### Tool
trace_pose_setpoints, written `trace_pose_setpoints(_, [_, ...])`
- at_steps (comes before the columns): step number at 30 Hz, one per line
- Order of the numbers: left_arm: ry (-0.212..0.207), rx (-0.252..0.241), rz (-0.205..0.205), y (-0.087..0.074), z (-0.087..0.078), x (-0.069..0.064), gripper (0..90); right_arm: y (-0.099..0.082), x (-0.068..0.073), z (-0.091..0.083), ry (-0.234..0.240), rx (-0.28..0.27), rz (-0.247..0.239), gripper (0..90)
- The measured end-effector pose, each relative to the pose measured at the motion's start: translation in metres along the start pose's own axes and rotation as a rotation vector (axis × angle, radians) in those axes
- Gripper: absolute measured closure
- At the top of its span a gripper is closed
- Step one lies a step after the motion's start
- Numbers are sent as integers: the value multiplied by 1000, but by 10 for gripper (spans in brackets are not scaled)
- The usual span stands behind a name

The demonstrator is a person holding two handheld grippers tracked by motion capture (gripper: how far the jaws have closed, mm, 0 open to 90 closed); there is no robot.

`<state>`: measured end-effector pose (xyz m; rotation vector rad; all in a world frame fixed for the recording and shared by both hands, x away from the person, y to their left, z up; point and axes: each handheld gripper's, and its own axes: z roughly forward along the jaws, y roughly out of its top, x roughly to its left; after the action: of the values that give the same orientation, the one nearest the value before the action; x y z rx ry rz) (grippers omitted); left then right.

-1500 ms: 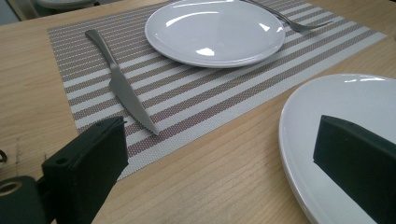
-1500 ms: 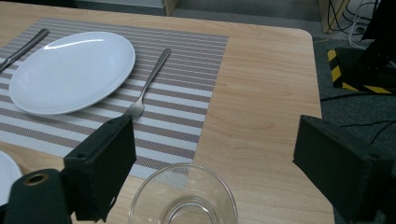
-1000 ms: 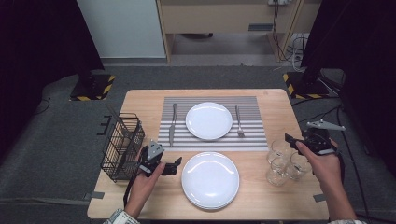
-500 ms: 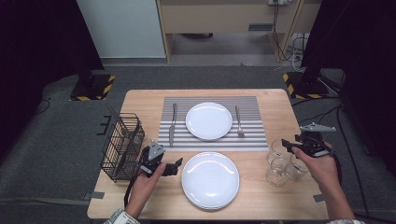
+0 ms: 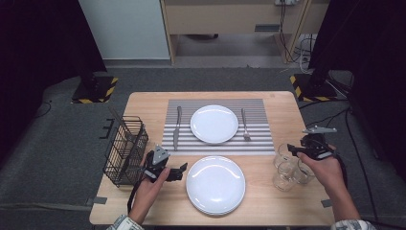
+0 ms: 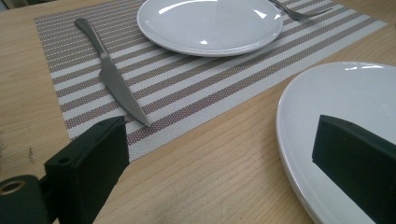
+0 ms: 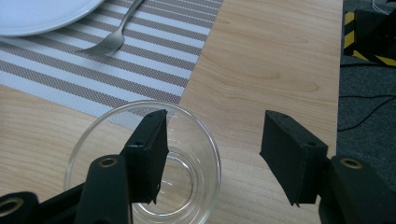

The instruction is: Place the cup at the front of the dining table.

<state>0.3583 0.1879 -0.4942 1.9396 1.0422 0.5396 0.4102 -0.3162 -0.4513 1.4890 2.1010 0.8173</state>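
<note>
Right tool [image 7: 212,154], its jaws just closing yet still apart, straddles the rim of a clear glass [image 7: 187,186]; left tool [image 6: 224,163] rests released beside the near plate [image 6: 345,102].

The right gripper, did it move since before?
Yes. In the high view the right gripper has slid a little left, toward the glasses, and now hangs over the back one. Its fingers have just been closing, one inside that glass's rim, not yet gripping.

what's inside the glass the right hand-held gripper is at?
The right hand-held gripper has been closing, one jaw inside the glass, the other outside, rim between them, not yet pinched. Otherwise the glass looks empty; that jaw hides part of its bottom.
</note>
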Motion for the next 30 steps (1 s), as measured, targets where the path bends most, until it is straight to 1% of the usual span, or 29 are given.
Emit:
trace_pose_setpoints(13, [1,2,0,0,0,0,35,1,-2,9,-16,29,-3,424])
trace_pose_setpoints(18, [1,1,-1,0,0,0,35,3,-3,11,-26,31,5,431])
trace_pose_setpoints(23, [2,1,-2,0,0,1,34,6,-5,14,-34,48,14,440])
trace_pose_setpoints(26, [2,1,-3,0,0,1,35,8,-6,16,-30,58,12,459])
trace_pose_setpoints(30, [1,1,-3,0,0,1,37,8,-3,19,-19,78,6,514])
